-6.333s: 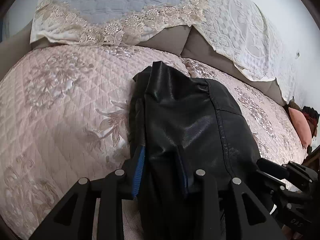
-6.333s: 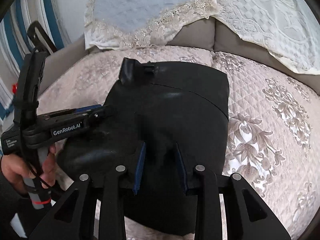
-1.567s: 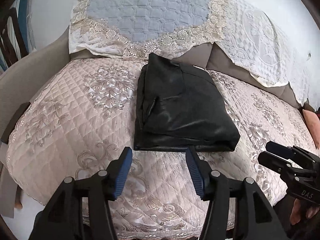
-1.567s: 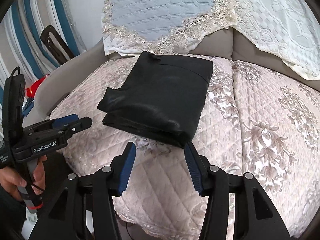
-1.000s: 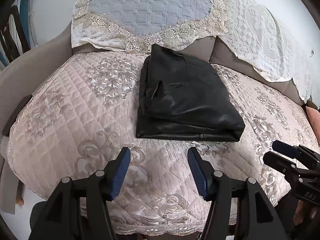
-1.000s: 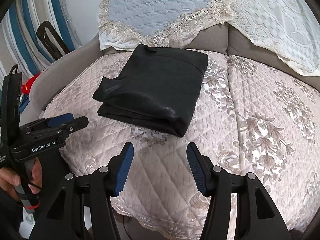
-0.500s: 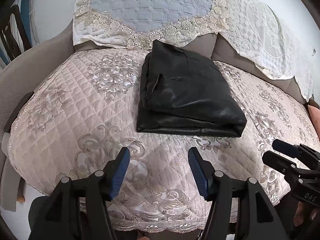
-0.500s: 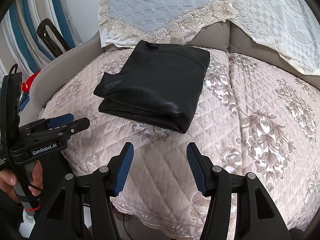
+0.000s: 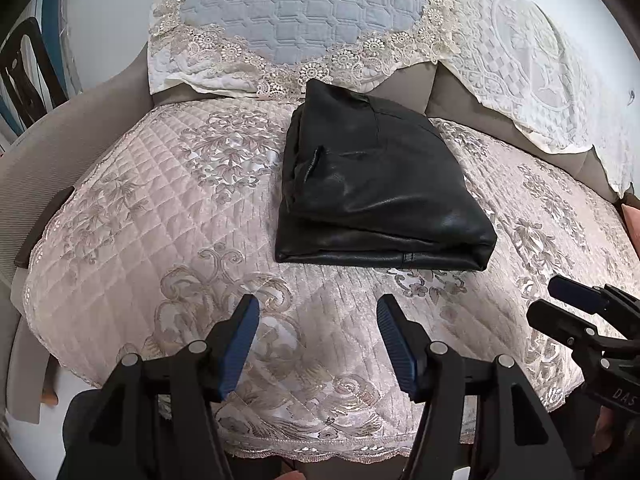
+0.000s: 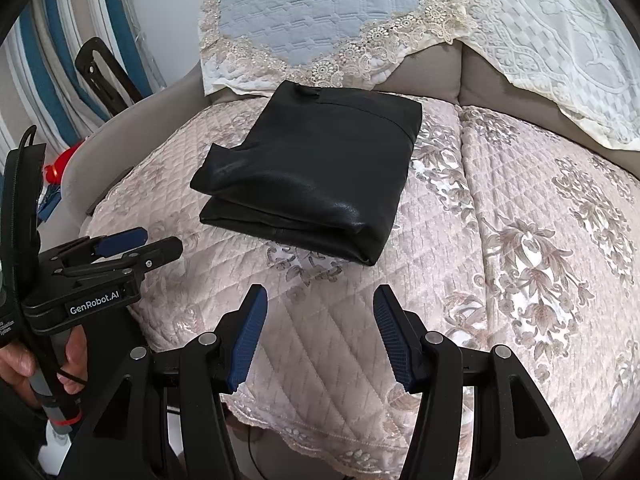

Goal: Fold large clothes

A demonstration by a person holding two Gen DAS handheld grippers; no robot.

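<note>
Both grippers sitting back from jacket (image 9: 380, 184), earlier pressing into it. Left gripper (image 9: 318, 344) and right gripper (image 10: 320, 336) hanging half open, holding nothing. Jacket lying folded on sofa cushion (image 9: 120, 208), near backrest. Fold looking finished.

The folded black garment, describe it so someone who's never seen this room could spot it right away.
Find the sofa seat under its pale pink quilted cover with embroidered flowers. Toward the back of that seat, just below the blue quilted throw with a lace edge, lies the folded black leather-look garment. It is the only dark, glossy, plain thing on the cover; everything around it is pale and patterned.
</note>
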